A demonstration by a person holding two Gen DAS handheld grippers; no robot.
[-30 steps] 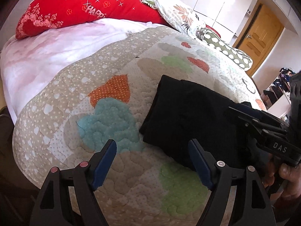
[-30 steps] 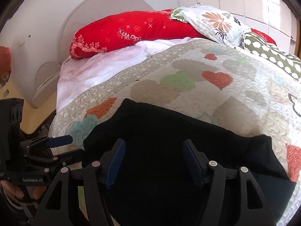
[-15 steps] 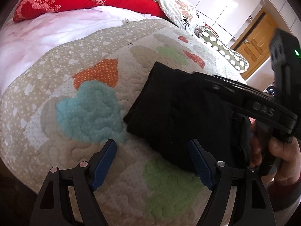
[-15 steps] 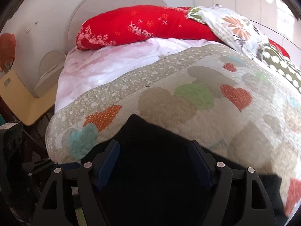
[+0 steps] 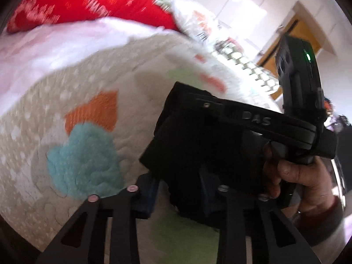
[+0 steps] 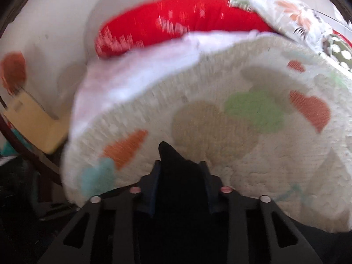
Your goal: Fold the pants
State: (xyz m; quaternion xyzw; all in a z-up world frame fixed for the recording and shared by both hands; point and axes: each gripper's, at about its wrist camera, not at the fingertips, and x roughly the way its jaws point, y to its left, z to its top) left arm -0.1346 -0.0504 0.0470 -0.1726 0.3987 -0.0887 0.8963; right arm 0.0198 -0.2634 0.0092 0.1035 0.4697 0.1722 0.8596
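Note:
The black pants (image 5: 189, 154) lie folded on the heart-patterned quilt (image 5: 88, 110). My left gripper (image 5: 179, 194) has narrowed around the pants' near edge, with black cloth between its blue pads. My right gripper (image 6: 180, 180) is shut on a bunch of the black pants (image 6: 173, 165), whose tip sticks up between the pads. In the left wrist view the right gripper's black body (image 5: 275, 123) and the hand holding it lie over the pants. Both views are blurred by motion.
A red pillow (image 6: 176, 26) and a floral pillow (image 6: 297, 17) lie at the bed's head, with a pink sheet (image 6: 143, 66) below them. A wooden door (image 5: 294, 39) stands at the far right. A yellow piece of furniture (image 6: 33, 123) stands left of the bed.
Both grippers have closed from wide open onto the black pants. The right gripper has moved over the pants and lifted a bunch of cloth. The left has advanced to the pants' edge.

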